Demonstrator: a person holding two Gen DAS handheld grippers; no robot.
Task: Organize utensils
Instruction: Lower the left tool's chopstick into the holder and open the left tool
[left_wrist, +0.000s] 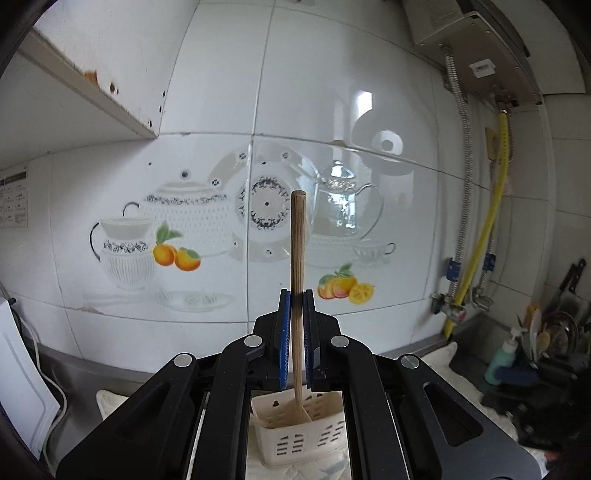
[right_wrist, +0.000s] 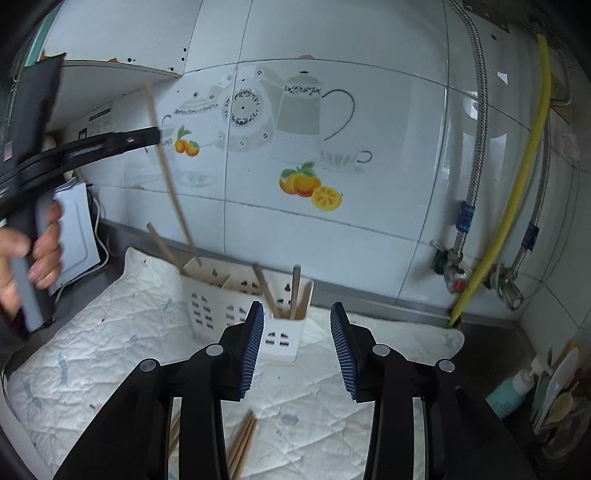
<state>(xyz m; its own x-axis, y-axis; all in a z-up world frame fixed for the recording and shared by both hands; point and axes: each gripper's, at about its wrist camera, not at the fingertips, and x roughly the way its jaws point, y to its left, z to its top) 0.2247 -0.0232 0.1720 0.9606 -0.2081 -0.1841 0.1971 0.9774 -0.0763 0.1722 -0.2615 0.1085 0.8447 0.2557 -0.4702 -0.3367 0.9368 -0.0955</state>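
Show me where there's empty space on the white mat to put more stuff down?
The quilted mat is bare on its left, between the white caddy and the mat's edge. Its right end, toward the teal bottle, looks free too. Crowded: the loose chopsticks near the bottom.

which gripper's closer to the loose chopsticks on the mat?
Right. The right gripper hangs open above the mat, and the loose chopsticks lie just below its fingers. The left gripper is raised over the utensil caddy further back, shut on a wooden utensil.
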